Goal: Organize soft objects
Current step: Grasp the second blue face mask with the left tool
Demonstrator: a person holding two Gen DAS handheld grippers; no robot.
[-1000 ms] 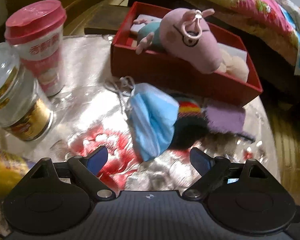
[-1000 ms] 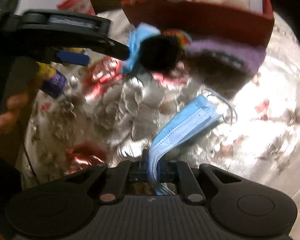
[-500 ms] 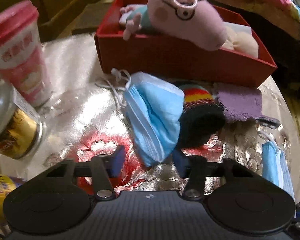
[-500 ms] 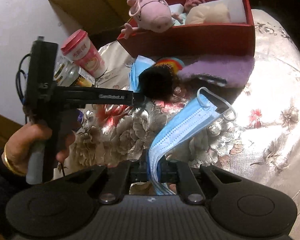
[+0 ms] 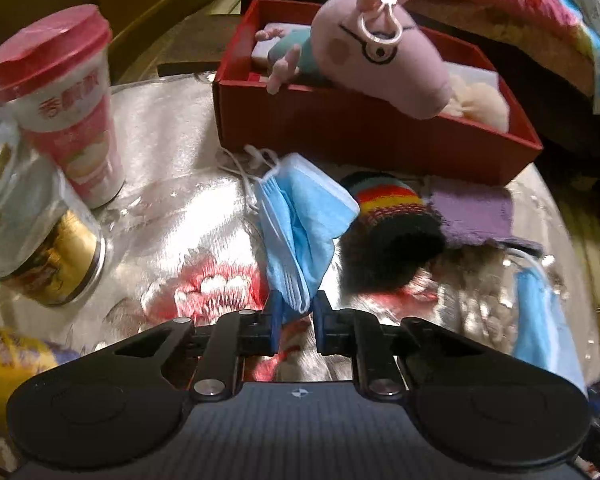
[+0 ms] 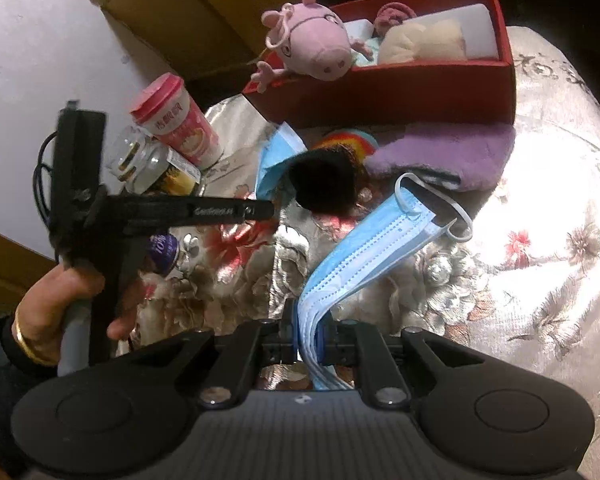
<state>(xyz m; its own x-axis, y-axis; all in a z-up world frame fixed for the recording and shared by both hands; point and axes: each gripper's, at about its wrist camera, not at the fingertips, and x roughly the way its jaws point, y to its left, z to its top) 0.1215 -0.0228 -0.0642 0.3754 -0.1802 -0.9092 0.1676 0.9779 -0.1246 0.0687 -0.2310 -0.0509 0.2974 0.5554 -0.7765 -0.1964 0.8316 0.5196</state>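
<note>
Over floral cloth, left hand-held gripper just closed, pinching mask.

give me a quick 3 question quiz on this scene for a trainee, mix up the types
1. True or false: the pink pig plush lies inside the red box.
2. What does the right gripper hold? A) purple cloth B) blue face mask C) striped knit item
3. Fill in: the left gripper, whose jaws have just been closing, has a blue ____ between its fingers.

Key: 1 true; 2 B, the folded blue mask; 3 mask, the crumpled mask lying beside the striped knit item.
</note>
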